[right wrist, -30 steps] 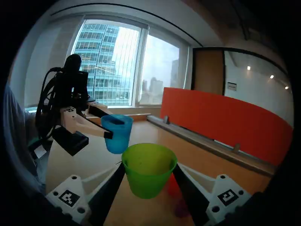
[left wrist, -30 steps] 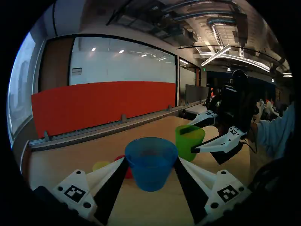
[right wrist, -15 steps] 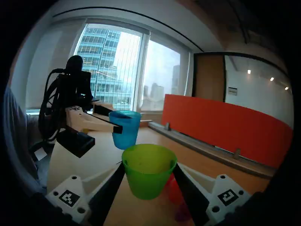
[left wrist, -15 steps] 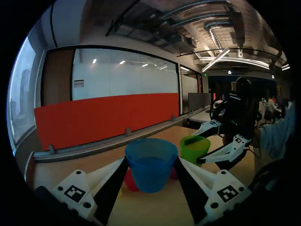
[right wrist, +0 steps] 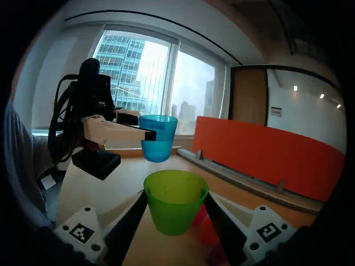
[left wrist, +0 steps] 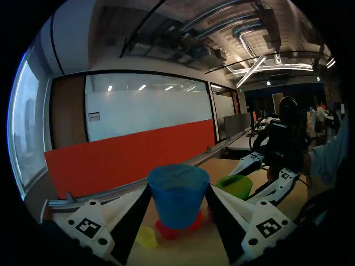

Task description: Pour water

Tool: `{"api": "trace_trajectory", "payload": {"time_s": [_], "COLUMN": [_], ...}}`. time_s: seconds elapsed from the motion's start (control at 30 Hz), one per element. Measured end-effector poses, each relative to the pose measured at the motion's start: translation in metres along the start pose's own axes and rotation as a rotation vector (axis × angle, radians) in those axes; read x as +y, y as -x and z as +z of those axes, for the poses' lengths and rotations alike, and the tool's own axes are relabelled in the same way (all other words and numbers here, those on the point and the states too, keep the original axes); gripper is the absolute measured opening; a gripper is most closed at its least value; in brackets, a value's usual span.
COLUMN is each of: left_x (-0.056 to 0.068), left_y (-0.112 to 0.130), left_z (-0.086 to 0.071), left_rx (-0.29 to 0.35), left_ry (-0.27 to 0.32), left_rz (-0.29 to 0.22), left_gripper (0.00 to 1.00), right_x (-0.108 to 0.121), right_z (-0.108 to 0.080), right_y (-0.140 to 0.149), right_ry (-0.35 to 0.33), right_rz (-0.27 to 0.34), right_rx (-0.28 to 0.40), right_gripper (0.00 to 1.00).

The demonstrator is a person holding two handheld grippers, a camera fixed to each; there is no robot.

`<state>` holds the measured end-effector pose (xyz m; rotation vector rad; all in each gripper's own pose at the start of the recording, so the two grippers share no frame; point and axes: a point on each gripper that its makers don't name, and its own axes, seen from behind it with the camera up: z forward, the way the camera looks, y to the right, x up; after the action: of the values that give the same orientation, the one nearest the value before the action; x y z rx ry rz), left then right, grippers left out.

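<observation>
In the left gripper view, a small yellow cup (left wrist: 146,236) lies low on the table (left wrist: 195,253), with a red cup (left wrist: 170,230) just beside it. Above them the left gripper (left wrist: 178,191) is clenched on the blue cup (left wrist: 178,207), one finger pressing each side. The cup is upright and clear of the table. Its translucent wall is darker below a line near the rim, which looks like liquid, though I cannot tell for sure. Farther right and lower, the green cup (left wrist: 231,184) sits between the fingers of the right gripper (left wrist: 246,185), with a pale sleeve (left wrist: 326,155) at the edge behind it. In the right gripper view, the left gripper (right wrist: 150,131) reaches in from the left and grasps the blue cup (right wrist: 159,148) against the bright window (right wrist: 133,80). That cup is upright, higher than the green one and apart from it. Its lower part is again a deeper blue than the band at its rim. In the centre, the right gripper (right wrist: 176,199) clamps the green cup (right wrist: 175,213) from both sides, upright over the table (right wrist: 102,186). The rim faces the camera, yet I cannot tell what is inside. Just right of it and lower, red cups (right wrist: 207,230) stand on the table. An orange panel (right wrist: 275,155) runs along its far edge.
</observation>
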<state>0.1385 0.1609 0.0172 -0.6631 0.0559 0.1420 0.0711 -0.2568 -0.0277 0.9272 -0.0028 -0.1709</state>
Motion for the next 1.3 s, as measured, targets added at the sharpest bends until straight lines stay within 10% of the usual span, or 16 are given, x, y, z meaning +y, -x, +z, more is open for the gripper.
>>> {"api": "trace_trajectory", "payload": {"time_s": [1.3], "left_x": [-0.017], "left_y": [-0.082], "left_z": [-0.008], "left_rx": [0.035], "left_ry": [-0.117], "left_rz": [0.53], "left_gripper": [0.85], "right_x": [-0.039], "right_z": [0.034], "right_y": [-0.023], "right_ry": [-0.125], "right_rz": [0.024], "right_rx": [0.048], "right_gripper": [0.91]}}
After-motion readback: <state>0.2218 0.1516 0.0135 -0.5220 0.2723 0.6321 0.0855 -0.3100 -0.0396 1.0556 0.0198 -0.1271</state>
